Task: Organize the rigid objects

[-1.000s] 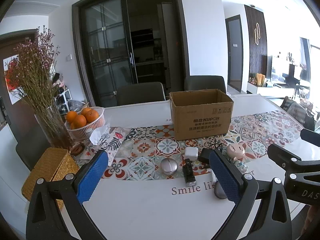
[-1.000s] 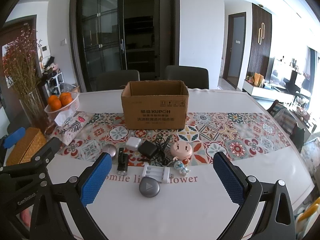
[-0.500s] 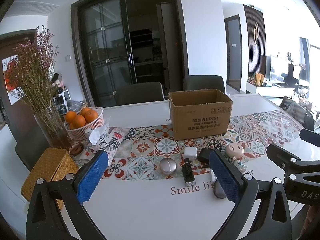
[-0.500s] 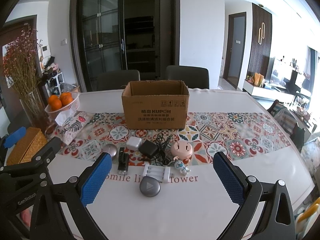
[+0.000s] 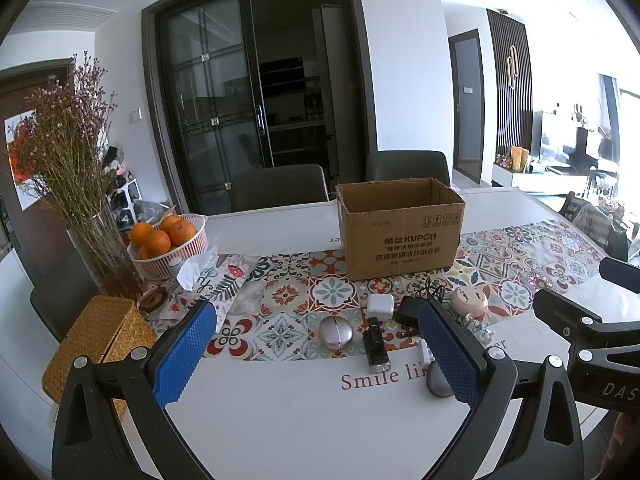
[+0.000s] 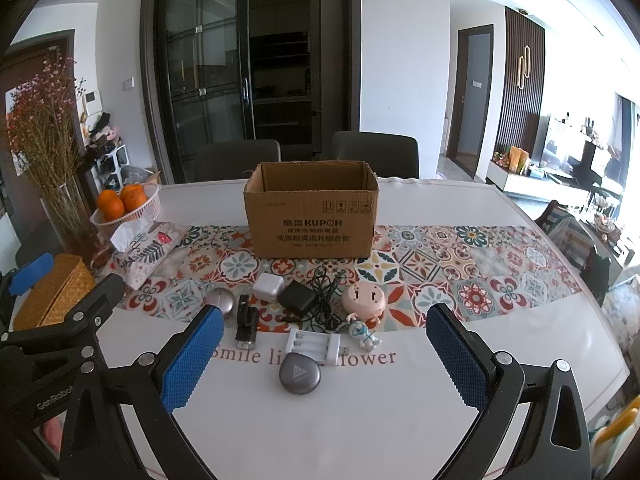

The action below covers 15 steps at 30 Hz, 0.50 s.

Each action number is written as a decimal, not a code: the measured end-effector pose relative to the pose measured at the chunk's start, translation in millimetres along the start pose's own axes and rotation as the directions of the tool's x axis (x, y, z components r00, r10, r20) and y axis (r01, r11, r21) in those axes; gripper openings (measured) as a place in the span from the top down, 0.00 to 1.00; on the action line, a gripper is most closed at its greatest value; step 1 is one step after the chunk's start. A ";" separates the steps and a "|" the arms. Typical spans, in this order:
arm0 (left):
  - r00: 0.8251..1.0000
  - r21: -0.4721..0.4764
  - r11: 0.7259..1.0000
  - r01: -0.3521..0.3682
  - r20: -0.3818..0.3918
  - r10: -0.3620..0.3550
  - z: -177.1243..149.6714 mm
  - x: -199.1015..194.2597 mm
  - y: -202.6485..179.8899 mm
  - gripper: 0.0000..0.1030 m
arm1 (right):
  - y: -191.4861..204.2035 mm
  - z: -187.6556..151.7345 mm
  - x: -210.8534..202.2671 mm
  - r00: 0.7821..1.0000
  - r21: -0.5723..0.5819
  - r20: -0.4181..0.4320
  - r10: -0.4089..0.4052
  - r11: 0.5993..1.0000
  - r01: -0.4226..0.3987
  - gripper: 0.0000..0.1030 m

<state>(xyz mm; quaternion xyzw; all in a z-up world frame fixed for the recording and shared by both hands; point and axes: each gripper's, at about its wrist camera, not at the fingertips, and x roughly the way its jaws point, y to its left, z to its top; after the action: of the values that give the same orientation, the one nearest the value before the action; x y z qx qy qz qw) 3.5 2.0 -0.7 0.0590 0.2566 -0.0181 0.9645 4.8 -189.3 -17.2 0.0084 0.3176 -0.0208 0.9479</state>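
An open cardboard box (image 6: 311, 216) stands on the patterned runner, also in the left wrist view (image 5: 400, 228). In front of it lie small items: a white charger cube (image 6: 268, 286), a black adapter with cable (image 6: 298, 299), a pink round device (image 6: 363, 299), a silver oval case (image 6: 221, 300), a black clip device (image 6: 245, 327), a white battery holder (image 6: 314, 345), a small figurine (image 6: 362, 333) and a grey round puck (image 6: 299, 373). My right gripper (image 6: 326, 360) is open and empty, above the near table edge. My left gripper (image 5: 318, 354) is open and empty, to the left.
At the left stand a vase of dried flowers (image 5: 80, 184), a white basket of oranges (image 5: 168, 240), a floral tissue pack (image 5: 220, 280) and a woven box (image 5: 100, 344). Two dark chairs (image 6: 376, 152) stand behind the table.
The left wrist view has shifted very slightly. Both grippers stay open and nothing on the table has moved.
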 end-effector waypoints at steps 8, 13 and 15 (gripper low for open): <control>1.000 0.001 1.000 0.000 0.000 0.000 -0.3 0.0 -0.2 0.00 | -0.2 0.5 0.5 1.000 0.001 -0.004 0.001 1.000 -0.001 0.01; 1.000 0.001 1.000 0.001 0.000 -0.001 -0.3 0.1 -0.1 0.00 | -0.1 0.6 0.9 1.000 0.000 -0.004 0.001 1.000 -0.001 0.01; 1.000 0.000 1.000 0.000 0.000 0.000 -0.3 0.1 -0.2 0.00 | 0.5 -0.1 1.8 1.000 0.001 -0.005 0.002 1.000 -0.002 0.01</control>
<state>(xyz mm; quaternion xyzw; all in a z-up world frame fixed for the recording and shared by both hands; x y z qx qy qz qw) 3.4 1.8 -1.0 0.0592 0.2566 -0.0183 0.9645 6.2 -188.9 -18.4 0.0093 0.3200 -0.0201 0.9472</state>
